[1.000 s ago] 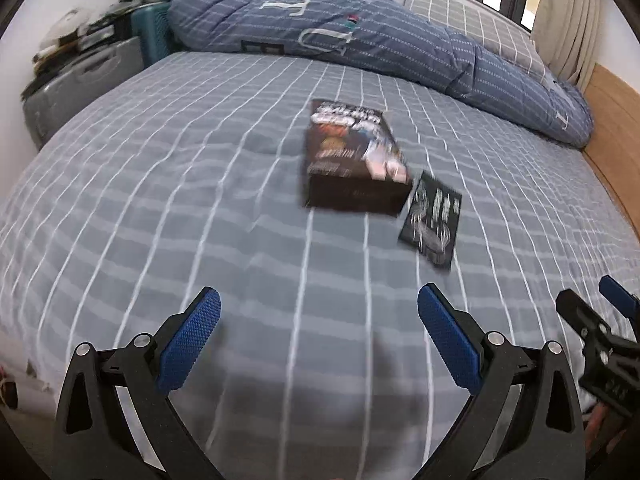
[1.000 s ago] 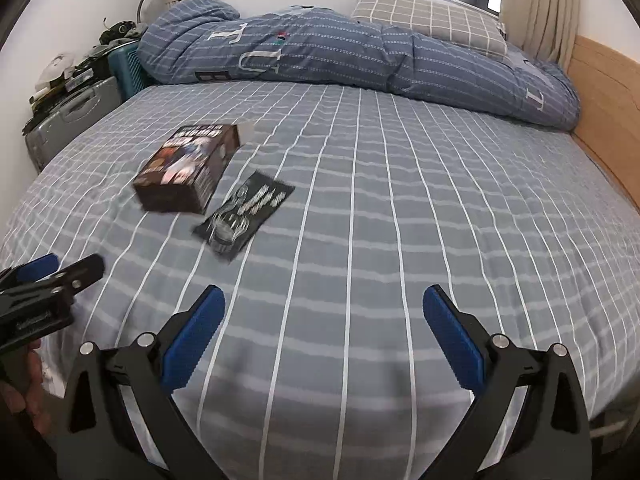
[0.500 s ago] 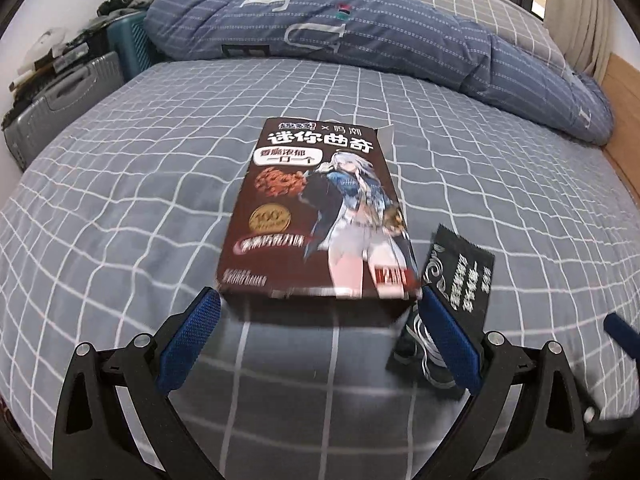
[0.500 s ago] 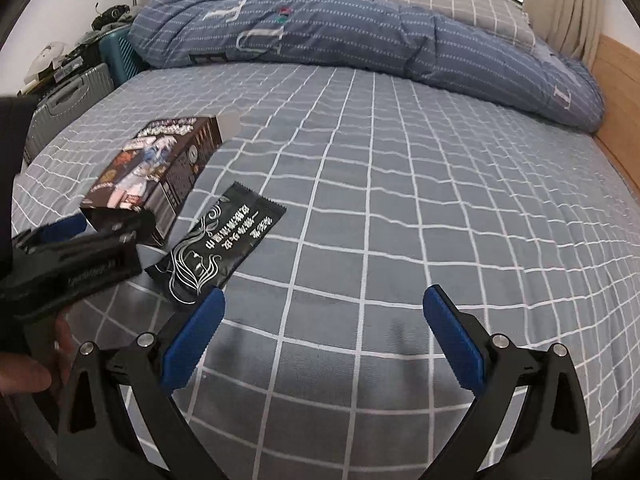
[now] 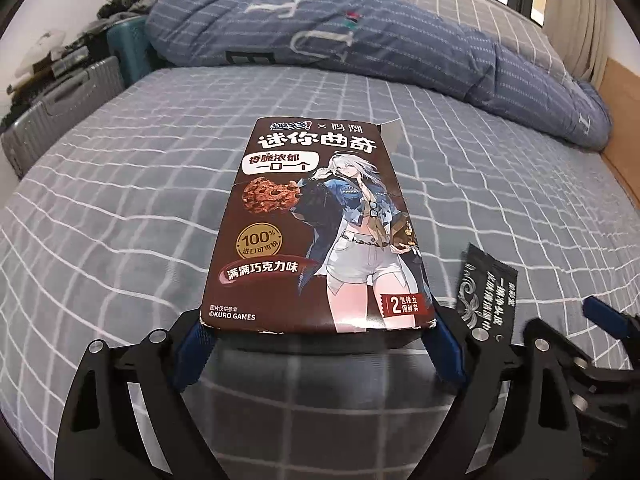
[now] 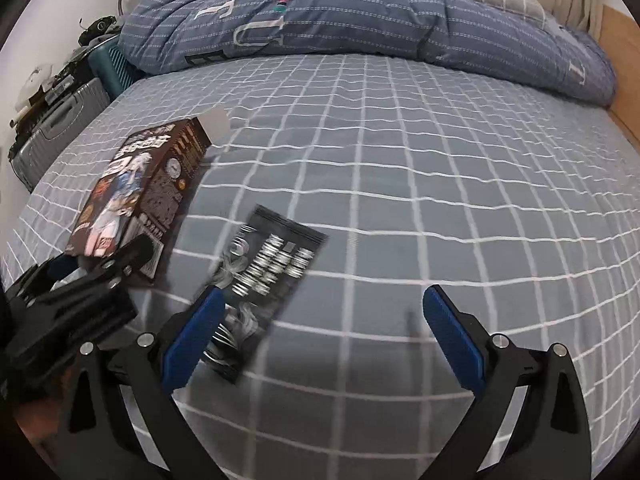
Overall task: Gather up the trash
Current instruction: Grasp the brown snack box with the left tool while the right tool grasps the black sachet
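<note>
On the checked bed (image 5: 120, 208), left tool (image 5: 316, 344) astride the cookie box (image 5: 316, 232), right tool (image 6: 324, 336) spread beside the black wrapper (image 6: 272, 272).

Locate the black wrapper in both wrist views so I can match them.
Left wrist: black wrapper at lower right, beside the cookie box, apart from it.
Right wrist: black wrapper at lower centre-left, its near end by the left finger of the right gripper.
Shared landmark: the cookie box, left of the wrapper in both views.
</note>
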A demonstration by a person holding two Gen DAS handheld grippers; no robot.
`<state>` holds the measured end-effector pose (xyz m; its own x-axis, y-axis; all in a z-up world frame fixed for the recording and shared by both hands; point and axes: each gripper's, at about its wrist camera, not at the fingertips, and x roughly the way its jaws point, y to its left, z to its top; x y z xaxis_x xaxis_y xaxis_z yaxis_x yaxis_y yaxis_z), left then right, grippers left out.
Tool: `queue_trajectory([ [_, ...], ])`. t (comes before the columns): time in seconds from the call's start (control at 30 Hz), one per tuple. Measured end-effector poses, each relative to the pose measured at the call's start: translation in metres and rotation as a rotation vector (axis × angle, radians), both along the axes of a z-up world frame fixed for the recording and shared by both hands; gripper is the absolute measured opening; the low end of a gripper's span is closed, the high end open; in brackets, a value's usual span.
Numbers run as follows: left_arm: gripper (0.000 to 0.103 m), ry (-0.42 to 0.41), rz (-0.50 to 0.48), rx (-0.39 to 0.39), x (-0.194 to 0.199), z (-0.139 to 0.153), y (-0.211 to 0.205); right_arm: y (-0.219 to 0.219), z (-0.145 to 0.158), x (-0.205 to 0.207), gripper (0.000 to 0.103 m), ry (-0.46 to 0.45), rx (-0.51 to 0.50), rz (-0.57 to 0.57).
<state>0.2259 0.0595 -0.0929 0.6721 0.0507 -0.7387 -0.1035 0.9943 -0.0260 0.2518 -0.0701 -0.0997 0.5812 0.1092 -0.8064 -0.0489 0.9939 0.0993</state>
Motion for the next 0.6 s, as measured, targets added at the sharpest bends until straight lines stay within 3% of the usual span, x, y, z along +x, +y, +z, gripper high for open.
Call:
queue_trajectory([
  [0.23,0.087,-0.028,0.052,-0.010,-0.010,0.010,0.037,0.033,-0.013,0.017,0.094,0.052,0.030,-0.024],
  [0.33,0.087,-0.028,0.059,0.023,-0.013,0.008,0.040,0.039,-0.020,0.023,0.086,0.078,0.027,-0.036],
  [0.6,0.087,-0.027,0.066,0.014,-0.012,0.008,0.044,0.041,-0.029,0.030,0.065,0.092,0.014,-0.049],
])
